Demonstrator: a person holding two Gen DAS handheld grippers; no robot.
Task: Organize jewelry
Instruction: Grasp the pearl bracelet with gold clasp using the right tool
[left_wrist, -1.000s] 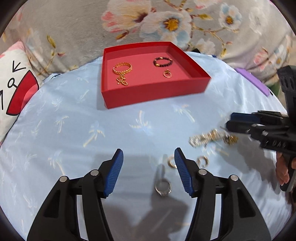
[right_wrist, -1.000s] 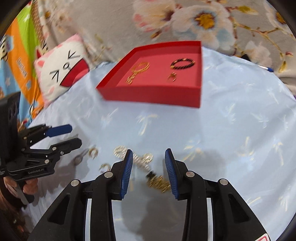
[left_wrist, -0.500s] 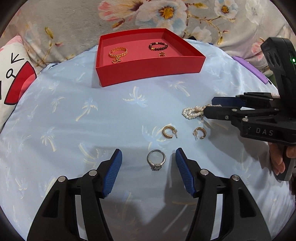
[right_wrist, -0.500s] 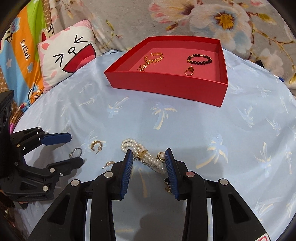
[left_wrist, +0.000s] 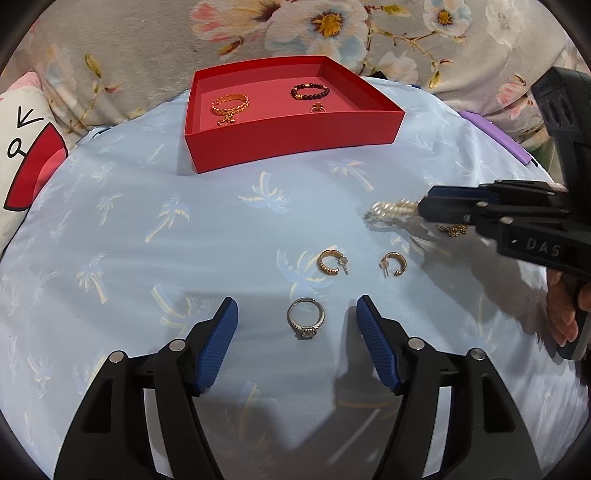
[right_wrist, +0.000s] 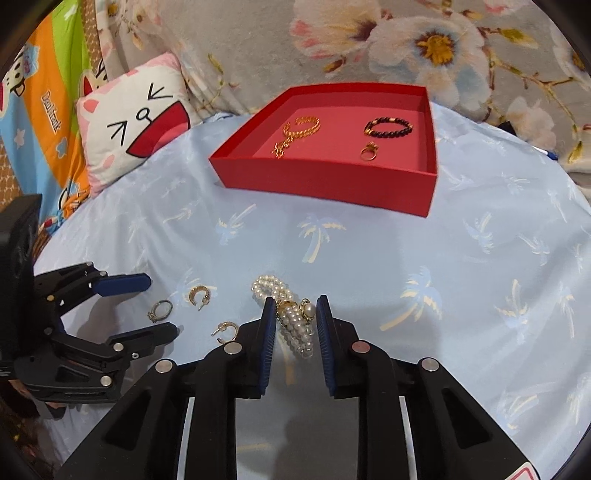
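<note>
A red tray at the back holds a gold chain bracelet, a dark bead bracelet and a gold ring. On the blue cloth lie a silver ring, two gold hoop earrings and a pearl bracelet. My left gripper is open, with the silver ring between its fingers. My right gripper is open, its fingers on either side of the pearl bracelet.
A cat-face cushion lies at the left edge of the cloth. Floral fabric rises behind the tray. A small gold piece lies under the right gripper. A purple strip lies at the right edge.
Both grippers have pulled back and lowered over the cloth. The right gripper's fingers now straddle the pearl bracelet. The left gripper stays around the silver ring.
</note>
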